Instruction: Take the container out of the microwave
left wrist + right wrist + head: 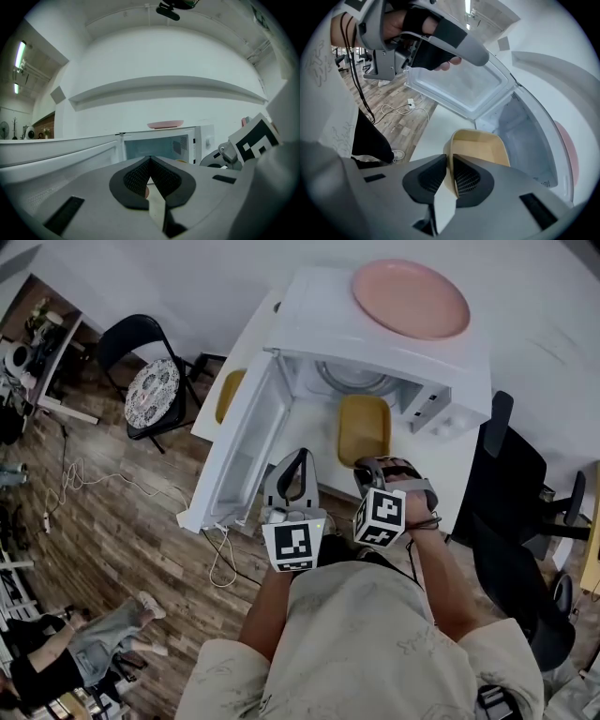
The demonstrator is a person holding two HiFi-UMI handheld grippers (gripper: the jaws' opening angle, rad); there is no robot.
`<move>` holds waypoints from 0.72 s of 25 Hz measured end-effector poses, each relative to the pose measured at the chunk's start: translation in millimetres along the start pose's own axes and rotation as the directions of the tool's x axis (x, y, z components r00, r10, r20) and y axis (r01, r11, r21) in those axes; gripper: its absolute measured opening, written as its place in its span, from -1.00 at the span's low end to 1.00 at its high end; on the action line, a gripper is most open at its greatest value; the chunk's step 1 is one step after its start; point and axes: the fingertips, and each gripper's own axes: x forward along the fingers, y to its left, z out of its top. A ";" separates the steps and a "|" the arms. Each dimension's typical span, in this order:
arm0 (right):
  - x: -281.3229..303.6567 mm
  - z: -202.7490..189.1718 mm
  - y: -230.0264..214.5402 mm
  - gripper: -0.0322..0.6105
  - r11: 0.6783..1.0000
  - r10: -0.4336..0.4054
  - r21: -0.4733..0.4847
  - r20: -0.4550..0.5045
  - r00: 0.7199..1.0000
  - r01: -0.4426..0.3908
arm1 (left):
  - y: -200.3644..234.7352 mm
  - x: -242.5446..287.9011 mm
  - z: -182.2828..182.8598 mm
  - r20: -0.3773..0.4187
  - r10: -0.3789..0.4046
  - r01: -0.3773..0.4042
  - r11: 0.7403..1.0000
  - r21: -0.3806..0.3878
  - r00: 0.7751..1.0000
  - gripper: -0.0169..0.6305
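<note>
Looking steeply down on a white table carrying a microwave, with the door swung wide to the left and a pink plate lying on top.

Reaching both forearms forward from the torso toward the opening, side by side. Tilting the right gripper steeply down. Pinching the near rim of the yellow container between narrowly set jaws, one pad inside the wall and one outside, as read in the right gripper view. Keeping the container just outside the cavity, over the table in front of the opening; not telling whether resting there or lifted clear.

Holding the left gripper about level beside the inner face of the door, pointing at the microwave, with jaws pressed together on nothing.

Hiding both sets of jaw tips partly behind the marker cubes in the head view. Covering the near rim of the container with the right gripper. Showing only a slice of the cavity under the microwave's top. Cutting off a yellow shape behind the door, too little of it showing to name.
</note>
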 end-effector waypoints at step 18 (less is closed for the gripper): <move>-41.1 14.0 -5.9 -0.73 0.998 -0.006 -0.063 0.054 0.999 0.009 | 5.0 -18.3 14.8 0.018 0.064 -0.064 0.998 0.011 0.998 -0.93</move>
